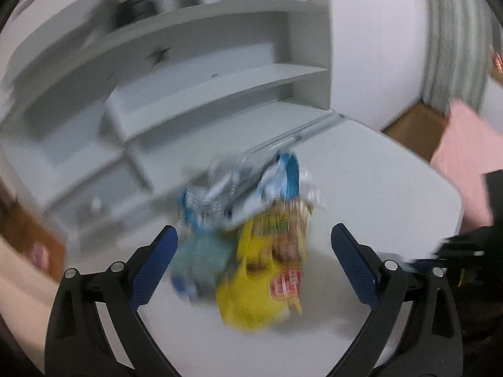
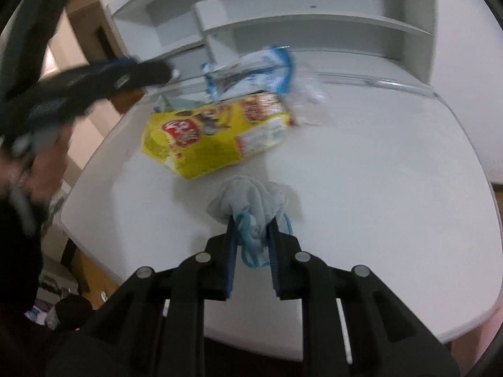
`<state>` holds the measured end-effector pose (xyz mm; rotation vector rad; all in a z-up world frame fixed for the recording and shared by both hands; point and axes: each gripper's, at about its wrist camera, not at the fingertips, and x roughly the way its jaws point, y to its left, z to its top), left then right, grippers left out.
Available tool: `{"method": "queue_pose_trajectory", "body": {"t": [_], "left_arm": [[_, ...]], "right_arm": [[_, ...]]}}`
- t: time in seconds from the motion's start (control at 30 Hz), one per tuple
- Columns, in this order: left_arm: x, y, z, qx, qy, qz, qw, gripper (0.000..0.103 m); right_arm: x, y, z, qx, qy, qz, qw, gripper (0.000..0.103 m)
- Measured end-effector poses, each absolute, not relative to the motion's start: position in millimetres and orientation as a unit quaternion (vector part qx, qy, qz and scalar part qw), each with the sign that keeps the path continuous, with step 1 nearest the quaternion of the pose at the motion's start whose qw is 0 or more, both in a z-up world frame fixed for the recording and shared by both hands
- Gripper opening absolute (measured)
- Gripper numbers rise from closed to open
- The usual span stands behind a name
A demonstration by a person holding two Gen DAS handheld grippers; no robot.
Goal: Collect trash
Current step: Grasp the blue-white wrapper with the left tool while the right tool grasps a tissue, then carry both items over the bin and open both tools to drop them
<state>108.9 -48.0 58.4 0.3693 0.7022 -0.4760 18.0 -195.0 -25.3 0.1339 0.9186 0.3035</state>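
A yellow snack box lies on the white table, with a blue-and-white plastic wrapper just behind it. My left gripper is open and hovers over the box and wrapper, blurred by motion; it also shows at the upper left of the right wrist view. My right gripper is shut on a crumpled pale face mask with blue ear loops, held at the table's near side.
A white shelf unit stands against the table's far edge. A pink cloth and brown floor lie to the right. Clutter sits on the floor at the lower left of the right wrist view.
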Motion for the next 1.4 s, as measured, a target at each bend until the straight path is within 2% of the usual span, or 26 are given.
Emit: {"method": "queue_pose_trajectory", "body": {"t": [0.2, 0.23, 0.3, 0.33, 0.37, 0.4, 0.43, 0.5, 0.63, 0.77, 0.97, 1.1, 1.2, 1.4], "left_arm": [[181.2, -84.8, 37.9, 0.259, 0.371, -0.258, 0.854, 0.094], [190.4, -89.1, 33.4, 0.266, 0.379, -0.257, 0.848, 0.088], [199.1, -96.2, 24.5, 0.281, 0.388, -0.26, 0.838, 0.073], [202.2, -100.2, 18.0, 0.292, 0.393, -0.259, 0.832, 0.06], [204.7, -103.2, 13.3, 0.3, 0.4, -0.256, 0.827, 0.037], [207.4, -104.9, 10.1, 0.302, 0.408, -0.251, 0.824, 0.026], [206.9, -104.8, 10.1, 0.297, 0.41, -0.251, 0.825, 0.01], [201.3, -102.5, 21.2, 0.286, 0.398, -0.241, 0.838, 0.001], [183.6, -111.7, 72.6, 0.273, 0.326, -0.211, 0.88, 0.0], [162.2, -141.0, 116.3, 0.239, 0.287, -0.227, 0.899, 0.0], [101.1, -257.3, 135.2, 0.185, 0.266, -0.36, 0.875, 0.0], [33.7, -358.7, 111.7, 0.188, 0.258, -0.457, 0.83, 0.0], [-19.3, -430.7, 78.2, 0.187, 0.293, -0.544, 0.764, 0.0], [-119.8, -533.6, -26.2, 0.229, 0.35, -0.627, 0.657, 0.0]], "right_arm": [[-11.1, -238.1, -27.9, 0.102, 0.438, 0.104, 0.887, 0.019], [-15.2, -244.4, -28.3, 0.106, 0.438, 0.096, 0.887, 0.019], [-22.4, -254.2, -28.3, 0.114, 0.438, 0.083, 0.888, 0.019], [-23.6, -259.9, -28.7, 0.118, 0.438, 0.076, 0.888, 0.019], [-24.3, -264.4, -28.8, 0.122, 0.436, 0.069, 0.889, 0.019], [-27.7, -269.3, -28.1, 0.125, 0.434, 0.062, 0.89, 0.019], [-32.4, -276.1, -26.2, 0.129, 0.43, 0.055, 0.892, 0.019], [-38.8, -288.4, -23.2, 0.138, 0.422, 0.043, 0.895, 0.019], [-62.8, -321.5, -13.5, 0.165, 0.398, 0.01, 0.902, 0.019], [-96.0, -363.8, -9.1, 0.21, 0.374, -0.033, 0.903, 0.019], [-180.6, -436.0, -17.5, 0.266, 0.345, -0.147, 0.888, 0.019], [-247.0, -480.3, -35.0, 0.297, 0.335, -0.249, 0.859, 0.019], [-304.7, -512.4, -59.2, 0.337, 0.328, -0.324, 0.821, 0.019], [-377.2, -553.9, -111.1, 0.405, 0.324, -0.404, 0.754, 0.019]]}}
